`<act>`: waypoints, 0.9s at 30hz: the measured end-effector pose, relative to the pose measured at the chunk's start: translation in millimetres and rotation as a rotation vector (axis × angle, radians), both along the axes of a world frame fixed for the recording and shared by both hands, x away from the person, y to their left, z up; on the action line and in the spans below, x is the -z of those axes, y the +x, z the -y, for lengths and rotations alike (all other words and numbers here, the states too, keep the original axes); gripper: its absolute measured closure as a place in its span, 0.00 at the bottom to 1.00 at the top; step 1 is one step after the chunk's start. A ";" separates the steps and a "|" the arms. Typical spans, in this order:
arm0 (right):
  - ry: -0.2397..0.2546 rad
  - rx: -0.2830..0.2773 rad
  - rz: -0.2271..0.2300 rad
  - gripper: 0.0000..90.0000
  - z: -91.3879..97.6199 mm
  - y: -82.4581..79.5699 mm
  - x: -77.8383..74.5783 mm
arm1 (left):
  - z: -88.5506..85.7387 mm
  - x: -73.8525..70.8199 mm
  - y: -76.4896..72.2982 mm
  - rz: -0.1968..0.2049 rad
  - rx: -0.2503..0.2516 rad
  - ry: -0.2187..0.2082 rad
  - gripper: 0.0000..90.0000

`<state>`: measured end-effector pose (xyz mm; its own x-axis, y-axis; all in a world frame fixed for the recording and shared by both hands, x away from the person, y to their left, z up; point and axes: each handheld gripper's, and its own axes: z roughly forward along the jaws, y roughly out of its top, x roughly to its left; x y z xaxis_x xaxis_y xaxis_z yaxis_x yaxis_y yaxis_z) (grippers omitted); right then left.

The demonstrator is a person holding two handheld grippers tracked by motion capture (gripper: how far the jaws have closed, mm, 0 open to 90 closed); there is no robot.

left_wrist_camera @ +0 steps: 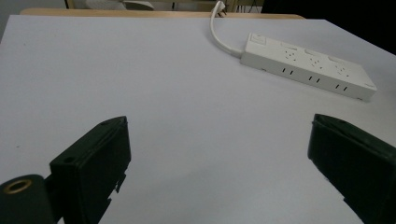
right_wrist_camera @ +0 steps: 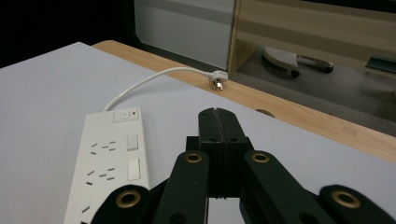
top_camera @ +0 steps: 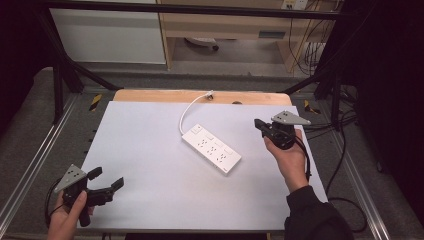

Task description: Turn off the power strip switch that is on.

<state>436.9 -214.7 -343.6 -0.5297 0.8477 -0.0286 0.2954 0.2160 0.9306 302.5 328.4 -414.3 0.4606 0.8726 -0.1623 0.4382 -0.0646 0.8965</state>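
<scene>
Apparently readying a press, the right tongs [top_camera: 258, 123] are closed empty just beside the white power strip [top_camera: 211, 148], perhaps to poke its switches, while the left tongs [top_camera: 106, 180] wait open, well apart on the surface [top_camera: 150, 150].

Table top [top_camera: 150, 150]: white sheet, flat, covering nearly all the surface.
Wooden edge [top_camera: 165, 96]: light strip along the far side, with a small round hole [top_camera: 236, 103] in it.
Metal frame [top_camera: 60, 75]: dark bars around the table.
Cabinet [top_camera: 107, 35]: pale panel behind, on the floor.
Cables [top_camera: 312, 55]: hanging at far right.
</scene>
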 end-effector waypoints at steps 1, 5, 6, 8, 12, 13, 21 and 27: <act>0.003 -0.002 0.001 1.00 -1.2 0.9 0.5 | 0.0 0.0 0.0 0.000 0.000 0.000 0.06; 0.001 -0.010 -0.005 1.00 -5.3 4.5 1.3 | -0.1 0.0 0.0 0.000 0.000 0.001 0.07; 0.001 -0.010 -0.005 1.00 -5.3 4.5 1.3 | -0.1 -0.1 0.0 0.000 0.001 0.001 0.07; 0.001 -0.013 -0.004 1.00 -7.5 6.5 1.0 | -0.2 -0.1 0.0 0.001 0.001 0.002 0.06; -0.001 -0.019 -0.006 1.00 -12.8 11.4 0.4 | -0.2 -0.2 0.0 0.001 0.001 0.002 0.07; -0.001 -0.019 -0.006 1.00 -12.8 11.4 0.4 | -0.2 -0.2 0.0 0.002 0.001 0.002 0.07; -0.003 -0.029 -0.007 1.00 -22.4 18.9 -1.4 | -0.2 -0.2 0.0 0.002 0.002 0.002 0.06; -0.003 -0.036 -0.007 1.00 -26.6 23.5 -3.5 | -0.2 -0.3 0.0 0.003 0.003 0.002 0.07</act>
